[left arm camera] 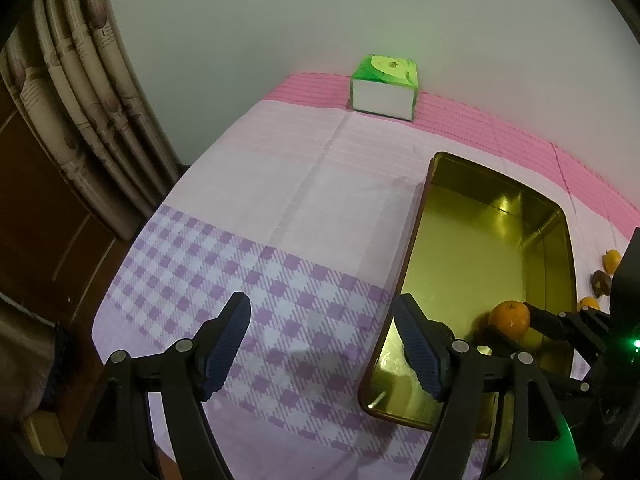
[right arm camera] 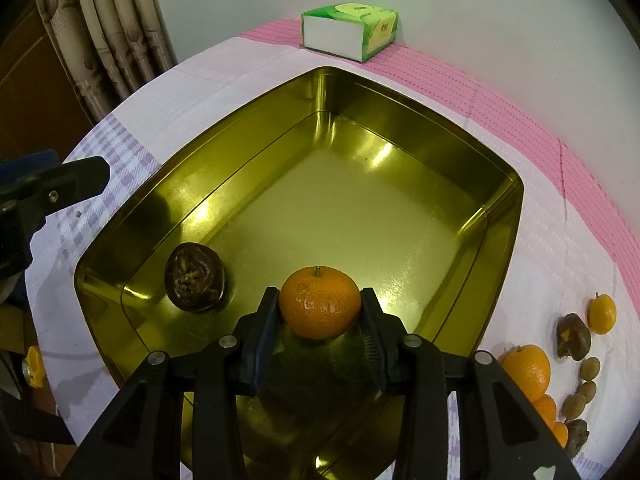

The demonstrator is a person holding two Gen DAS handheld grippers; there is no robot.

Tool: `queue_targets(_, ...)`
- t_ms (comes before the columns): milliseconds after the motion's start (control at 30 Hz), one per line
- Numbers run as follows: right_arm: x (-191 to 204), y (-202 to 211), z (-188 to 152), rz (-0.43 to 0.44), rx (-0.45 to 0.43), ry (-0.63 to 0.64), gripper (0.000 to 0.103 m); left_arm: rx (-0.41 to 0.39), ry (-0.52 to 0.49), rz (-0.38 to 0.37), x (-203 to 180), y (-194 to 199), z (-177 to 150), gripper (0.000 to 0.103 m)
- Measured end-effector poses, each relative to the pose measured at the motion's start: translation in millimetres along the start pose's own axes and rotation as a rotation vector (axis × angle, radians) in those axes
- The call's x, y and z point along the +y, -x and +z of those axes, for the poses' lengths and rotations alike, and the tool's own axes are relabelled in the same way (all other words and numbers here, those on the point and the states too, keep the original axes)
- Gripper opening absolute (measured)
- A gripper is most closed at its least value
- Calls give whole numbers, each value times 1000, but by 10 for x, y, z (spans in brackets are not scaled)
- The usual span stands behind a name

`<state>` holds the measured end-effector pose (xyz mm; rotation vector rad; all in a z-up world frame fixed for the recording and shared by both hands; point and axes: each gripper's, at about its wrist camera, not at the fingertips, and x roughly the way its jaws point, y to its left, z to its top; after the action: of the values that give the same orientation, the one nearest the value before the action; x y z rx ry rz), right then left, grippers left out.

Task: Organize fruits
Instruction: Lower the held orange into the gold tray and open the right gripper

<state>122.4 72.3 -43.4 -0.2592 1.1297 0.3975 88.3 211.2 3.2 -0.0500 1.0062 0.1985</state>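
My right gripper (right arm camera: 320, 294) is shut on a round orange (right arm camera: 320, 314) low inside the gold tin box (right arm camera: 400, 94), near its front wall. Whether the orange touches the tin's floor I cannot tell. A dark wrinkled fruit (right arm camera: 195, 282) lies in the tin's near-left corner. In the left wrist view the same orange (left arm camera: 509, 318) shows inside the tin (left arm camera: 416, 216) between the right gripper's fingers (left arm camera: 546, 316). My left gripper (left arm camera: 324, 344) stands open over the checked cloth just left of the tin, with nothing between its fingers.
On the cloth right of the tin lie loose fruits: a large orange (right arm camera: 528, 370), a small orange (right arm camera: 601, 314), a dark fruit (right arm camera: 572, 336) and several small brownish ones (right arm camera: 588, 380). A green tissue box (right arm camera: 350, 30) stands at the back by the wall. Curtains (left arm camera: 80, 92) hang at the left.
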Motion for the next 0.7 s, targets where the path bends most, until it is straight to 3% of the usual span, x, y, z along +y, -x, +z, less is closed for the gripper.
queue_targets(333, -36, 85, 21, 9, -25, -29, 43, -5, -11, -9, -33, 19, -6, 76)
queue_targets(433, -65, 169, 22, 11, -48, -47, 49, -8, -19, -12, -58, 23, -9, 76)
queue_targets(700, -183, 521, -48, 22, -112, -90, 50, -16, -51, -22, -128, 43, -25, 76)
